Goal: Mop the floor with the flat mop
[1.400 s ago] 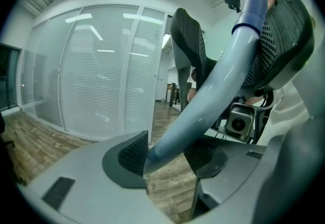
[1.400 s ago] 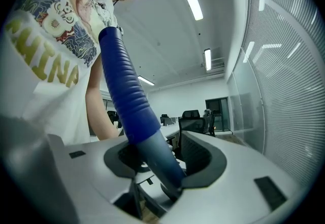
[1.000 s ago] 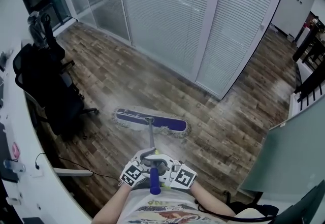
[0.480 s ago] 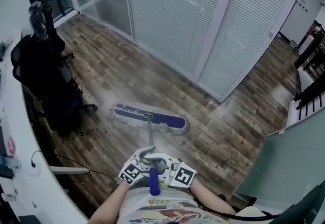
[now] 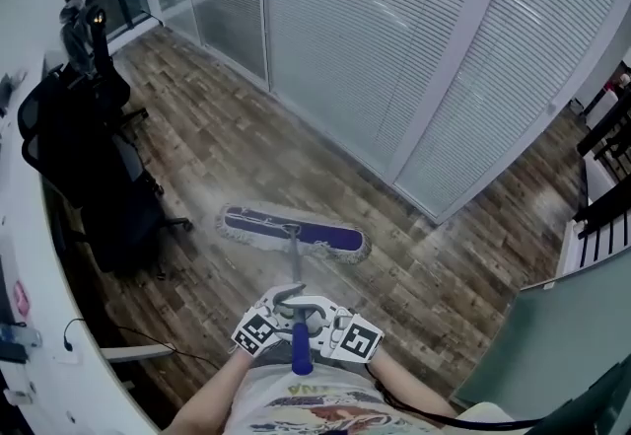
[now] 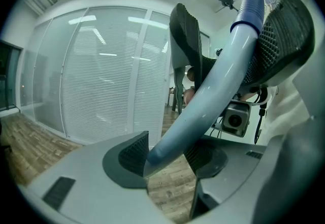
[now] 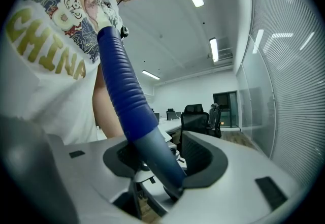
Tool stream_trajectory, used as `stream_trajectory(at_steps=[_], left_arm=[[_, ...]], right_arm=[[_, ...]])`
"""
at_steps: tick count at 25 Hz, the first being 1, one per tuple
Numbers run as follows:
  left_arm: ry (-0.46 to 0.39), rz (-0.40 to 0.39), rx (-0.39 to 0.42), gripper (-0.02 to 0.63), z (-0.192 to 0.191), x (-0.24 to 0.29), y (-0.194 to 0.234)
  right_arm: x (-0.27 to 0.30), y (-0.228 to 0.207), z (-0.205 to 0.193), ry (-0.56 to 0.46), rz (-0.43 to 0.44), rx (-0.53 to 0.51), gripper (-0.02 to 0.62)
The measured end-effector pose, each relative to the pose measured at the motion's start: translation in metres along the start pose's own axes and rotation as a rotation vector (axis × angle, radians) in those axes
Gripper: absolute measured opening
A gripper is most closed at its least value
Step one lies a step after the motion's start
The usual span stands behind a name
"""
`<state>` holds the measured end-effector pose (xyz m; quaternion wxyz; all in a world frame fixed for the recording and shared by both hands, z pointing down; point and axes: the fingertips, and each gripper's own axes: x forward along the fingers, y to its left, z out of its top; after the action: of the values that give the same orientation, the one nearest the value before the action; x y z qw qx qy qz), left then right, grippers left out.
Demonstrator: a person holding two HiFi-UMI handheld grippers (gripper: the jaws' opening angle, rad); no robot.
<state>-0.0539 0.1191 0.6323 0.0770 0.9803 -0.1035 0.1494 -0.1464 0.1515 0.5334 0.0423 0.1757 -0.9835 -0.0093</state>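
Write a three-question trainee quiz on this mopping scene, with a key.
1. True or false: the mop head lies flat on the wooden floor.
2. What is the left gripper shut on? A) the mop handle B) a bucket C) nothing
3. Fill in: in the head view, the black office chair stands to the mop head's ____.
Key: 1 true; 2 A; 3 left.
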Motion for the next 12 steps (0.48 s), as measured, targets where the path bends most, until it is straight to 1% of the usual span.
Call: stream_trajectory(at_steps=[3, 5, 9, 12], left_arm=[[0.006, -0.027, 0.008, 0.192, 0.011, 0.006, 0.046], [0.01, -0.039, 0.015, 0.192, 0.015, 0.012, 0.071], [-0.001, -0.026, 0.012, 0.192, 0.017, 0.024, 0.111], [-0.01, -0.017, 0.003, 0.193, 0.023, 0.032, 0.14]], right_arm=[[0.018, -0.045, 0.006, -0.023, -0.019, -0.005, 0.202], [0.027, -0.07, 0.004, -0.019, -0.028, -0.016, 0.202], [0.04, -0.108, -0.005, -0.003, -0.024, -0.013, 0.202], [0.048, -0.138, -0.005, -0.014, -0.021, -0.019, 0.206]])
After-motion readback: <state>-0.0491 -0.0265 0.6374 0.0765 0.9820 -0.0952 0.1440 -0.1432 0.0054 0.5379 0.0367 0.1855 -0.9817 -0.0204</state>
